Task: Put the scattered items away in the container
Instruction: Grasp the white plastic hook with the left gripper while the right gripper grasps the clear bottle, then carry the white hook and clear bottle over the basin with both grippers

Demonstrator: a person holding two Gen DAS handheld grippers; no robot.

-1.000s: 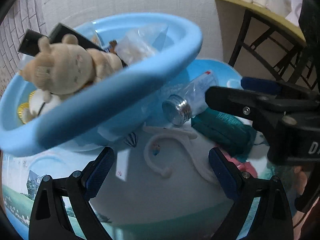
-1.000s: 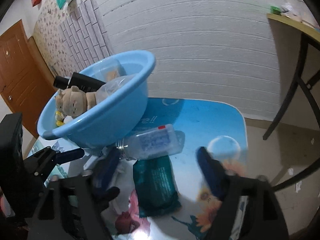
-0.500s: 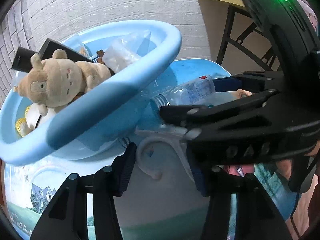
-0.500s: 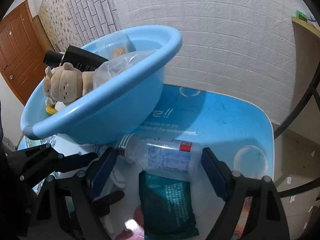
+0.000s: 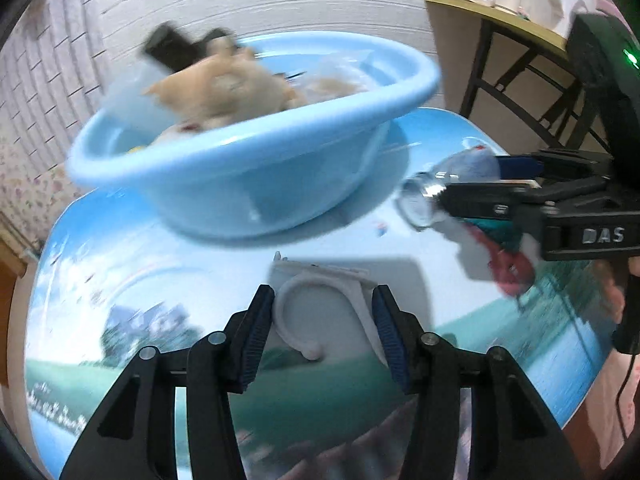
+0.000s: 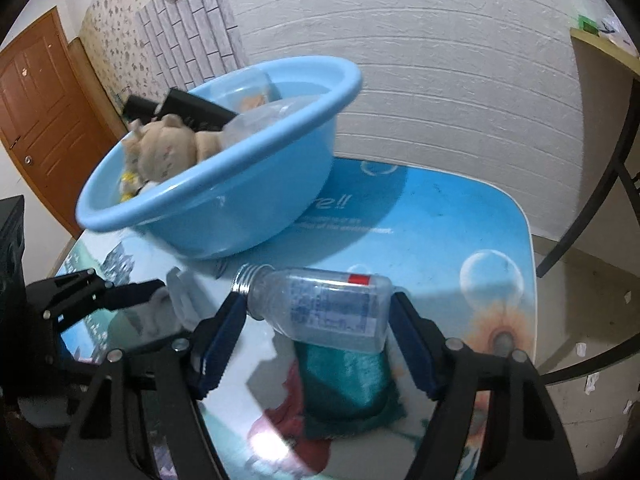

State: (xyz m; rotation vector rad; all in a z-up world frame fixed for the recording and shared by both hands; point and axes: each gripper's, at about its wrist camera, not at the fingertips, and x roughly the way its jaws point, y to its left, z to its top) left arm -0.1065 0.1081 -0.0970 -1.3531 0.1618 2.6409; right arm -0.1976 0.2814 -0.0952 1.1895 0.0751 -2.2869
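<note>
A light blue basin (image 5: pixel 256 172) (image 6: pixel 224 204) stands on the table and holds a plush bear (image 6: pixel 164 152), a black bottle (image 6: pixel 188 108) and clear plastic items. My left gripper (image 5: pixel 322 332) is shut on a white plastic hook (image 5: pixel 328 304). My right gripper (image 6: pixel 318 324) is shut on a clear plastic bottle (image 6: pixel 320 304) lying crosswise, held lengthwise between its pads; it also shows in the left wrist view (image 5: pixel 452 184). A teal pouch (image 6: pixel 348 384) lies under the bottle, with a red item (image 6: pixel 288 412) beside it.
The table (image 6: pixel 440 232) has a glossy blue printed cover. A white brick-pattern wall (image 6: pixel 400 60) is close behind it. A dark-framed side table (image 5: pixel 520 52) stands to the right. A wooden door (image 6: pixel 44 112) is at the far left.
My left gripper has closed on the white hook and pulled back from the basin. My right gripper has closed on the clear bottle and holds it above the teal pouch.
</note>
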